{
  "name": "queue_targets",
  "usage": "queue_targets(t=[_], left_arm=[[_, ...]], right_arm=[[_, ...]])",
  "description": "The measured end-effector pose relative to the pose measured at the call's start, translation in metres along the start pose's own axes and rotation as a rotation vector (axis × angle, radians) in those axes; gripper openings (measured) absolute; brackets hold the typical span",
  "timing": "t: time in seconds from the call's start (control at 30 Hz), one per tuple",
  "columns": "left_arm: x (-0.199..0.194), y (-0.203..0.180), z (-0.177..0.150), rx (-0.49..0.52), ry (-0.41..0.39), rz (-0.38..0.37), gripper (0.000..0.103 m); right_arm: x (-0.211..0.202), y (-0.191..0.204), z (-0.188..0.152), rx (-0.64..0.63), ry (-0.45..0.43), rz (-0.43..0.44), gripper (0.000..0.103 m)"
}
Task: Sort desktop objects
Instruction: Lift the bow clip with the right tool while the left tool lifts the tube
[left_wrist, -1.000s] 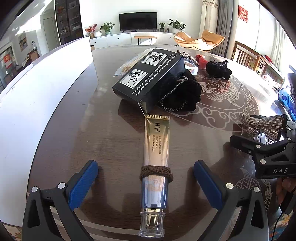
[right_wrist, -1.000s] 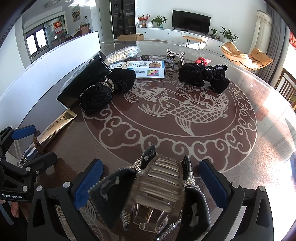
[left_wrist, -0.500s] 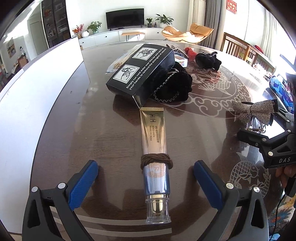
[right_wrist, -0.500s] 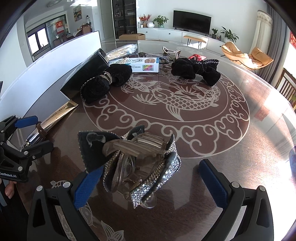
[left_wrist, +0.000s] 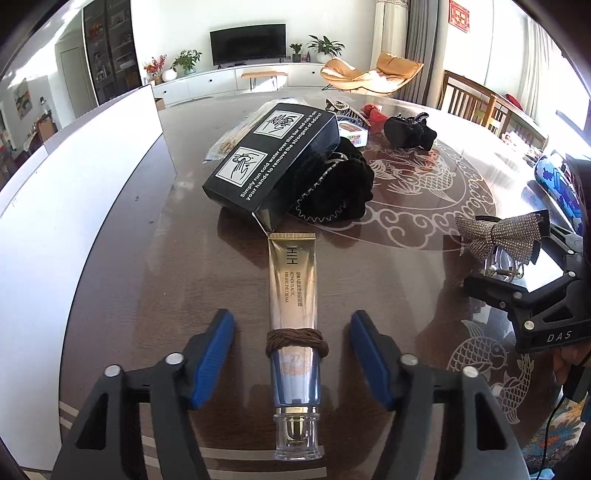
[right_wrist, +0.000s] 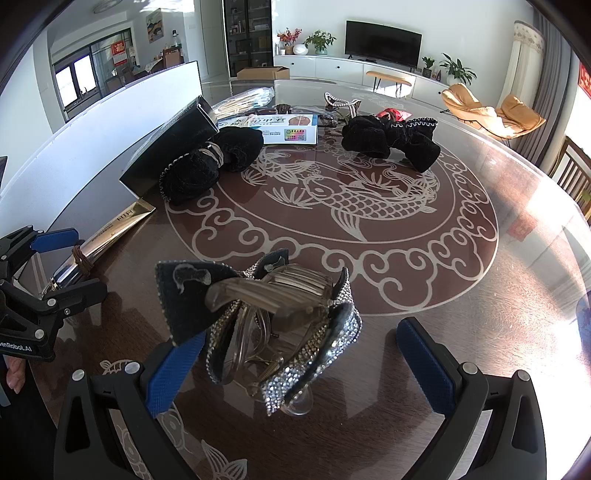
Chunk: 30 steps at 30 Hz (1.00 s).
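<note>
Now, left gripper (left_wrist: 291, 360): spread wide, blue-padded fingers (left_wrist: 212, 356) on either side of the tube without touching it.
Gold-and-silver cream tube with a clear cap (left_wrist: 293, 314): flat on the dark glass-topped round table (left_wrist: 147, 258) between the left fingers, cap end nearest the camera, crimped end just beside the box corner.
Brown braided hair tie (left_wrist: 297, 341): wound around the tube, below the printed text — roughly level with the fingertips.
Right gripper (right_wrist: 299, 354): spread open, gripping nothing; the clip sits between its blue pads (right_wrist: 424, 365), and whether the left-hand pad touches the bow I cannot tell.
Rhinestone bow hair claw clip with a clear plastic claw (right_wrist: 266, 325): resting on the table between the right fingers, tilted, dark felt back of the bow toward the camera; the left wrist view shows it (left_wrist: 498, 236) beside the right gripper's black frame.
Black rectangular carton with white printed pictograms (left_wrist: 273, 162): beyond the tube, propped against a scrunchie.
Black velvet scrunchie bow with white stitched edging (left_wrist: 340, 192): touching the carton's right side.
Second black velvet bow (right_wrist: 391, 142): farther back, on the edge of the etched fish medallion (right_wrist: 343, 199).
White-and-blue flat box (right_wrist: 284, 129): behind the first scrunchie — near the second bow.
</note>
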<state>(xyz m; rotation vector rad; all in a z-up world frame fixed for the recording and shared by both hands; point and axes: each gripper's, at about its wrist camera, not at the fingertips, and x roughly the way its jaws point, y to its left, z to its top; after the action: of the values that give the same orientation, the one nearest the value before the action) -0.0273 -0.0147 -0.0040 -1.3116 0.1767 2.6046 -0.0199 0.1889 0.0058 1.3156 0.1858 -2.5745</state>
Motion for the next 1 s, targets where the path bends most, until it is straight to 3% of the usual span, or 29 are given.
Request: queue_targets(t=[0.03,0.17,0.27,0.37,0.4,0.43,0.67,0.83,1.0], left_arm=[[-0.001,-0.001,0.001,0.001,0.000,-0.010,0.028],[-0.006,0.002,-0.006,-0.026,-0.008,-0.019,0.028],[-0.010,0.002,-0.013,-0.041,-0.018,-0.021,0.028],[-0.015,-0.002,-0.020,-0.031,-0.025,-0.016,0.028],[-0.016,-0.002,-0.022,-0.033,-0.028,-0.016,0.028],[-0.018,-0.001,-0.024,-0.040,-0.030,-0.021,0.028],[-0.048,0.015,-0.024,-0.121,-0.108,-0.057,0.028],[-0.066,0.028,-0.023,-0.157,-0.144,-0.064,0.028],[-0.063,0.042,-0.029,-0.195,-0.121,-0.079,0.028]], right_arm=[[0.000,0.001,0.001,0.000,0.000,0.000,0.103],[-0.001,0.001,0.004,-0.002,0.058,0.020,0.103],[-0.007,-0.001,0.003,0.040,0.048,0.077,0.101],[-0.015,-0.001,-0.003,0.049,0.002,0.049,0.064],[-0.017,-0.001,-0.002,0.049,-0.009,0.050,0.042],[-0.018,-0.002,-0.001,0.057,-0.009,0.057,0.039],[-0.044,0.000,-0.005,0.095,-0.049,0.080,0.038],[-0.044,0.008,-0.008,0.103,-0.027,0.107,0.038],[-0.044,0.028,0.002,0.066,-0.032,0.139,0.038]])
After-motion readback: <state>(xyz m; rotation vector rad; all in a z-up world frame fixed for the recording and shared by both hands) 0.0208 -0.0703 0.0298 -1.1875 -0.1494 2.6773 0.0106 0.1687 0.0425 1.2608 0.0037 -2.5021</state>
